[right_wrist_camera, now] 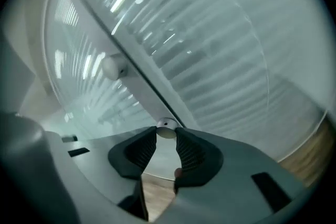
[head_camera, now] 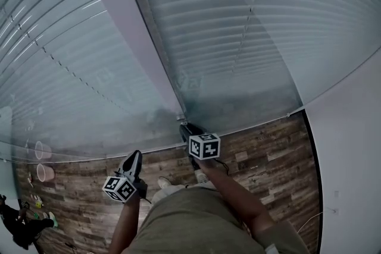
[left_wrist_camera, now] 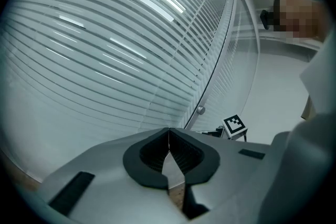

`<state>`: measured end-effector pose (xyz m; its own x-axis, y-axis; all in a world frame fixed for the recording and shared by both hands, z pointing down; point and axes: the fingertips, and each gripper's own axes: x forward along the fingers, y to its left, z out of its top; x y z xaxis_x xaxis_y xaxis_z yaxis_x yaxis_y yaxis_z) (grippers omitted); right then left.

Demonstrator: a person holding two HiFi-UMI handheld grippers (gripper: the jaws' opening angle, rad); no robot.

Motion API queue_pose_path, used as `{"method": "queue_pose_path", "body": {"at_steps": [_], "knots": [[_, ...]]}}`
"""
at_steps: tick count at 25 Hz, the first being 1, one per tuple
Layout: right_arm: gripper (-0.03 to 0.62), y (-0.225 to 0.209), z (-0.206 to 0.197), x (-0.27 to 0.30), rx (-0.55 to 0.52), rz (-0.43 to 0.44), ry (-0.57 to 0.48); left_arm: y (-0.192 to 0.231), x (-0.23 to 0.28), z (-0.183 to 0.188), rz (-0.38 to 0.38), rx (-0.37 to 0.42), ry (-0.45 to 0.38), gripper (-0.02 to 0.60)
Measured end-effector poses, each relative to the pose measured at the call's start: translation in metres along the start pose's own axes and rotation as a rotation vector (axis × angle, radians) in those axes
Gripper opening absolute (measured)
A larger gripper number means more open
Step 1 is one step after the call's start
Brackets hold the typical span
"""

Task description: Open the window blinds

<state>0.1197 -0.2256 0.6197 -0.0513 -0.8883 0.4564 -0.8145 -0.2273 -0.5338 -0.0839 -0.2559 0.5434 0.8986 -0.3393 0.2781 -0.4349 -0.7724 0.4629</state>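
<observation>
Right gripper view: right gripper (right_wrist_camera: 167, 135) pinches a small knob (right_wrist_camera: 166, 127) at the frame (head_camera: 128, 38). Shut blinds (right_wrist_camera: 220, 44) hang behind glass. Left gripper (left_wrist_camera: 168, 134) is closed, empty.

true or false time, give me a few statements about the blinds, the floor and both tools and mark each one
1. The left tool has its jaws shut with nothing between them. True.
2. The right tool grips a dangling pull cord. False: its jaw tips close on a small round silver knob.
3. The floor is grey carpet. False: it is brown wood-pattern planking.
4. The white slatted blinds are lowered across the window. True.
</observation>
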Motion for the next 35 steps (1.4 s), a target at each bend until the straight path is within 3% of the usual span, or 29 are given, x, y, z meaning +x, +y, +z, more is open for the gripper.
{"method": "queue_pose_path", "body": {"at_steps": [3, 4, 6, 9, 11, 14, 17, 19, 20, 22, 26, 27, 29, 31, 33, 35], "knots": [[0.126, 0.007, 0.002, 0.001, -0.533, -0.209, 0.094, 0.0, 0.0, -0.002, 0.01, -0.009, -0.009, 0.015], [0.126, 0.009, 0.002, 0.001, -0.635, -0.244, 0.103, 0.0, -0.001, -0.003, 0.013, -0.012, -0.011, 0.015], [0.126, 0.009, 0.001, 0.001, -0.684, -0.254, 0.1, -0.001, -0.001, -0.007, 0.017, -0.018, -0.012, 0.015], [0.127, 0.009, 0.001, -0.001, -0.573, -0.191, 0.066, -0.004, -0.002, -0.011, 0.023, -0.024, -0.011, 0.015], [0.133, 0.006, -0.001, -0.005, -0.36, -0.103, 0.026, -0.005, -0.004, -0.013, 0.027, -0.026, -0.012, 0.015], [0.159, 0.002, -0.004, -0.01, 0.077, 0.061, 0.0, -0.003, -0.008, -0.014, 0.041, -0.031, -0.018, 0.015], [0.164, 0.001, 0.005, -0.007, 0.261, 0.146, -0.035, -0.001, -0.011, -0.016, 0.055, -0.036, -0.019, 0.015], [0.163, -0.002, 0.01, -0.005, 0.301, 0.147, -0.036, -0.002, -0.012, -0.016, 0.059, -0.039, -0.022, 0.015], [0.127, -0.003, 0.011, -0.004, 0.304, 0.14, -0.029, -0.003, -0.013, -0.016, 0.061, -0.04, -0.023, 0.015], [0.123, -0.002, 0.01, -0.004, 0.201, 0.105, 0.002, -0.003, -0.016, -0.017, 0.068, -0.041, -0.025, 0.015], [0.117, 0.01, 0.006, -0.003, -0.493, -0.172, 0.079, 0.0, -0.014, -0.023, 0.074, -0.043, -0.02, 0.015], [0.117, 0.011, 0.004, -0.002, -0.572, -0.205, 0.083, 0.0, -0.013, -0.023, 0.071, -0.041, -0.02, 0.015], [0.117, 0.011, 0.005, -0.003, -0.548, -0.186, 0.081, -0.003, -0.011, -0.02, 0.064, -0.035, -0.02, 0.015], [0.12, 0.011, 0.007, -0.003, -0.429, -0.104, 0.069, -0.005, -0.009, -0.015, 0.054, -0.03, -0.021, 0.015], [0.139, 0.01, 0.002, -0.005, -0.197, 0.02, 0.049, -0.007, -0.008, -0.013, 0.047, -0.026, -0.025, 0.015], [0.206, 0.008, -0.003, -0.009, 0.098, 0.132, 0.038, -0.007, -0.008, -0.011, 0.045, -0.021, -0.029, 0.015]]}}
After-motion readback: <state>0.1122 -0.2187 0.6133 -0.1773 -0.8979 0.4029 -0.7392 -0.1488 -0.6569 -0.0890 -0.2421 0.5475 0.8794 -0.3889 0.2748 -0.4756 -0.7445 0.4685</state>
